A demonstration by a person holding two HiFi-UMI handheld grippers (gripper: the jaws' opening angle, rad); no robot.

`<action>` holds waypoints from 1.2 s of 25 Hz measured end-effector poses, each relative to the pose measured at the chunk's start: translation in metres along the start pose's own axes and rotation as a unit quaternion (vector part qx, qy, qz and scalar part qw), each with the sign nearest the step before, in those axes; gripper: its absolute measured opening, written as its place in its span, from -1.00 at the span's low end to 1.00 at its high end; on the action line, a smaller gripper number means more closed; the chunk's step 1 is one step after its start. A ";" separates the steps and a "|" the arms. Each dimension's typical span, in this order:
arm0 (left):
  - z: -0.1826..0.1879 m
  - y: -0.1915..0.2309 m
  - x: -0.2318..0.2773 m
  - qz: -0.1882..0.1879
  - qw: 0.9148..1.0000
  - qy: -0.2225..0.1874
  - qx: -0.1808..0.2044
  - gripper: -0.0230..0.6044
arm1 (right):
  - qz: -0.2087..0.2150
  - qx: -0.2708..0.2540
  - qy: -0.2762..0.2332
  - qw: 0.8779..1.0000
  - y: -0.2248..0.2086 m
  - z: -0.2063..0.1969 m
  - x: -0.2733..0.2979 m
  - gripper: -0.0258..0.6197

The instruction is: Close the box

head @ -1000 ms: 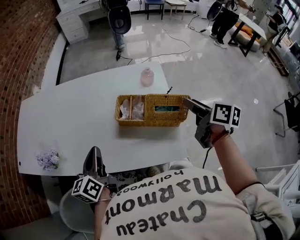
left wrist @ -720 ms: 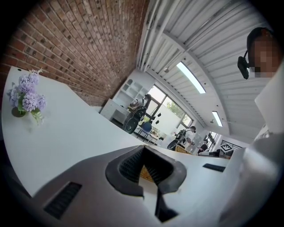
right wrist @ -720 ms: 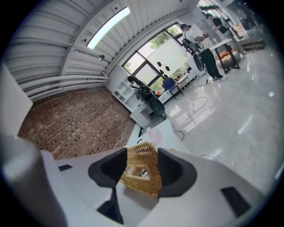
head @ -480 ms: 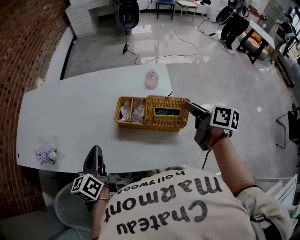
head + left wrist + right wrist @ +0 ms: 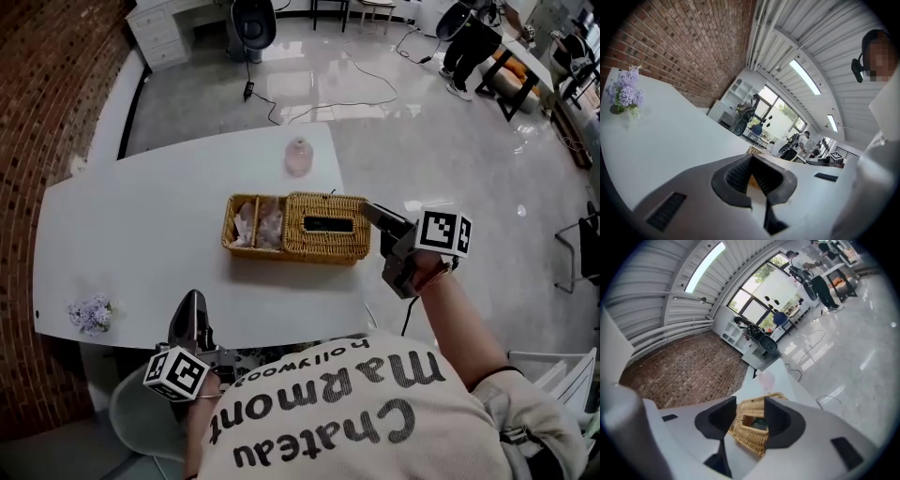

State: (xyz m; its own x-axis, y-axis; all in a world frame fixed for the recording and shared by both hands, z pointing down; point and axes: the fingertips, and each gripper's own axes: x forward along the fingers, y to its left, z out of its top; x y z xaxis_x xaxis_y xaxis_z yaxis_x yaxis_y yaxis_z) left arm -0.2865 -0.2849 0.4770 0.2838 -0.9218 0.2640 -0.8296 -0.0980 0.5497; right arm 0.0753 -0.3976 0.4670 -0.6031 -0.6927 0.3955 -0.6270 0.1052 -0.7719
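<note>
The wicker box point(image 5: 298, 228) lies in the middle of the white table point(image 5: 141, 234). Its slotted lid point(image 5: 328, 225) lies flat over the right part, while the left compartments point(image 5: 258, 223) show pale contents. My right gripper point(image 5: 370, 210) is at the box's right end. Its jaws are closing with nothing pressed between them; in the right gripper view point(image 5: 751, 411) the box point(image 5: 752, 427) shows through the gap, farther off. My left gripper point(image 5: 190, 302) rests shut and empty at the table's front edge, far from the box point(image 5: 754, 150).
A pink bottle point(image 5: 298, 157) stands behind the box near the far table edge. Purple flowers point(image 5: 92, 314) sit at the front left corner. A brick wall runs along the left. An office chair point(image 5: 251, 23) and people point(image 5: 464, 42) are on the floor beyond.
The head view has shifted a little. My right gripper stays by the box's right end. The lid's slot looked teal before and looks dark now. The left gripper has not moved.
</note>
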 end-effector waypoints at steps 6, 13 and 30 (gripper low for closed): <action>0.005 0.007 0.006 0.002 1.000 0.006 0.000 -0.92 | 0.000 -0.013 0.018 1.000 0.009 -0.010 0.022 -0.32; 0.003 -0.008 0.010 -0.011 1.000 0.010 -0.003 -0.92 | -0.018 -0.011 0.005 1.000 -0.002 -0.005 0.003 -0.32; 0.051 -0.100 0.019 -0.115 0.990 -0.034 0.079 -0.92 | -0.007 -0.205 -0.093 0.974 0.089 -0.003 -0.026 -0.81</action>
State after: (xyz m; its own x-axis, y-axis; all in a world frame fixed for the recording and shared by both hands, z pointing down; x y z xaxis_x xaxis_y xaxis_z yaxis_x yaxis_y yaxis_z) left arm -0.2226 -0.3115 0.3861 0.4457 -0.8907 0.0899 -0.8132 -0.3608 0.4567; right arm 0.0341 -0.3680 0.3889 -0.5171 -0.8093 0.2787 -0.8022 0.3446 -0.4876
